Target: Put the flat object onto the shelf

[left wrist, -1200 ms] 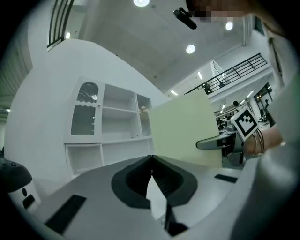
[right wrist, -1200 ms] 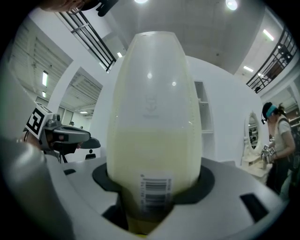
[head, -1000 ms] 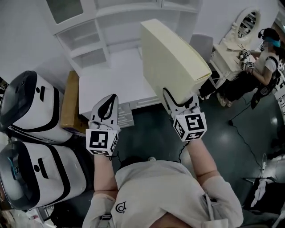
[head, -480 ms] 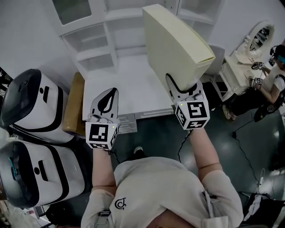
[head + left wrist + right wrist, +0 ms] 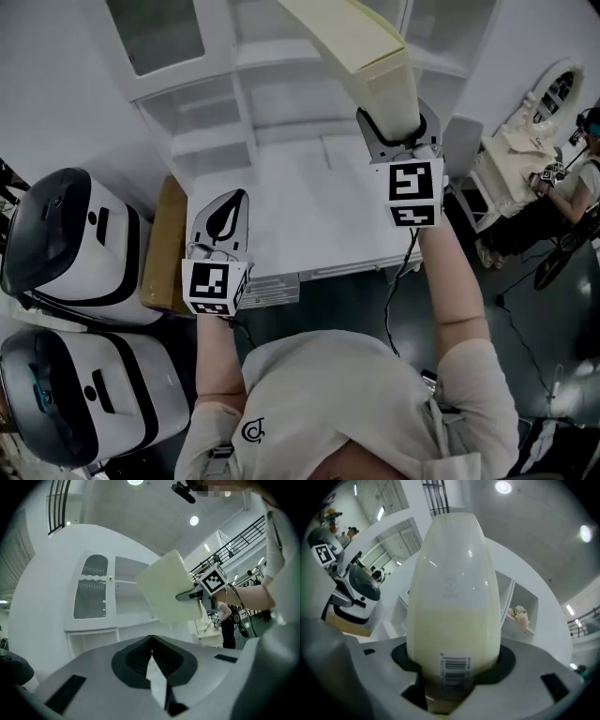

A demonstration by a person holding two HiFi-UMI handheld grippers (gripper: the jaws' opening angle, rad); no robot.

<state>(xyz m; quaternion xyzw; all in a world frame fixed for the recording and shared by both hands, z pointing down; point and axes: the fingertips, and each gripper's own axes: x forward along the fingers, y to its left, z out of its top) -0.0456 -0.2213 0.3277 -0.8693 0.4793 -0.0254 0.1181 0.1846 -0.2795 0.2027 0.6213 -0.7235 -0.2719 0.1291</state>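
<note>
Fingers (image 5: pixel 368 131) of the right gripper (image 5: pixel 392 120) gripped the cream panel (image 5: pixel 352 37), which had risen toward the shelf (image 5: pixel 211 141); left gripper (image 5: pixel 234 199) was closed, empty.

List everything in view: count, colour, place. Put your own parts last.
shelf unit: one, white, behind the tabletop
tabletop: one, white, below the grippers
flat object: one, cream, held high before the shelf unit
machines: two, white and black, far left
cardboard box: one, brown, between machines and tabletop
flowers: one bunch, pale pink, in a shelf compartment
dressing table: one, cream, far right
other person: one, seated there
left gripper: grey, jaws together, empty
right gripper: grey, clamped on the flat object
</note>
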